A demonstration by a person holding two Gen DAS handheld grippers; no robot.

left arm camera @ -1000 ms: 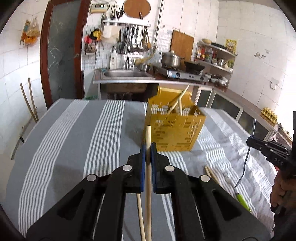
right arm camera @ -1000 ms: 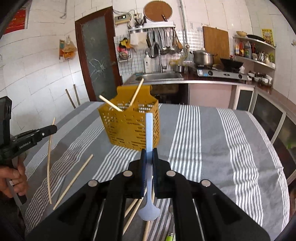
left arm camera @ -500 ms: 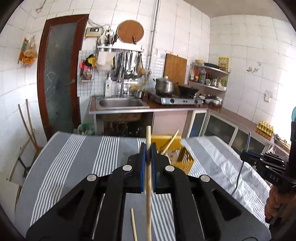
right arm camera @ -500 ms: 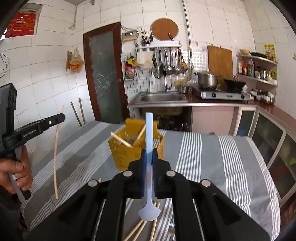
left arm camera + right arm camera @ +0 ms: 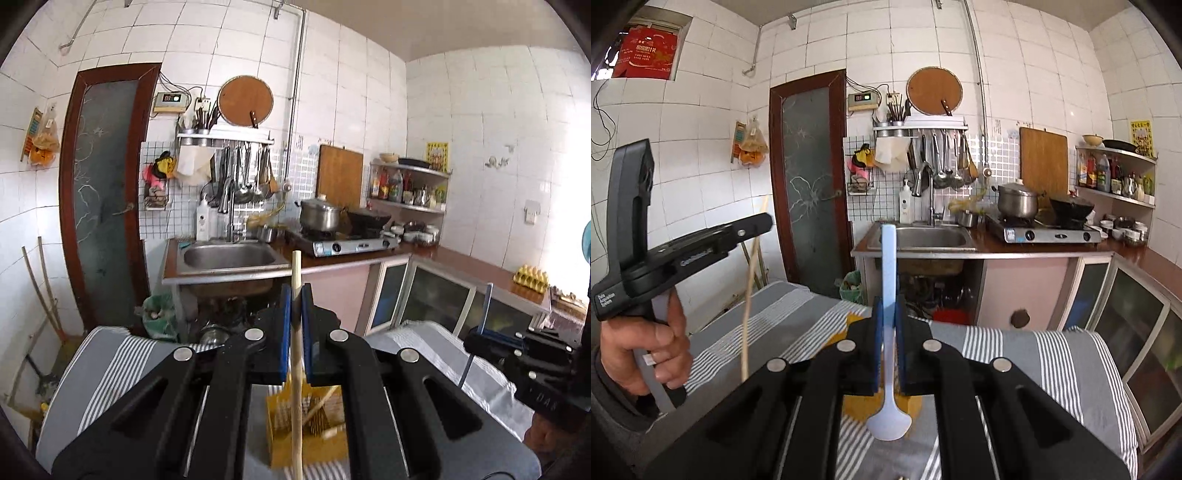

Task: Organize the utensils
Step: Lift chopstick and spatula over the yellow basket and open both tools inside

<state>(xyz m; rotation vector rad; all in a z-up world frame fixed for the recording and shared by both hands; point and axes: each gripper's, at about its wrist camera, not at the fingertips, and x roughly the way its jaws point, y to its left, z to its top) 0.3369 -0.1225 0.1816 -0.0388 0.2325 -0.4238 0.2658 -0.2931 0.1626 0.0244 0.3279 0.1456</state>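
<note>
Both grippers rose; left jaws clamp chopstick (image 5: 295, 354), right jaws clamp spoon (image 5: 888, 332).

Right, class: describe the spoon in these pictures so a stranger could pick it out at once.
Start at the table under its grey striped cloth, then find the right gripper above it. Shut between its blue pads is the pale blue spoon, handle up, bowl hanging down. Unlike the wooden chopstick clamped in the left gripper, it is plastic, flat and ends in a rounded bowl.

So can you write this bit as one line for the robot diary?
left gripper: shut on chopstick | right gripper: shut on pale blue spoon | both over yellow utensil basket | striped tablecloth below
</note>
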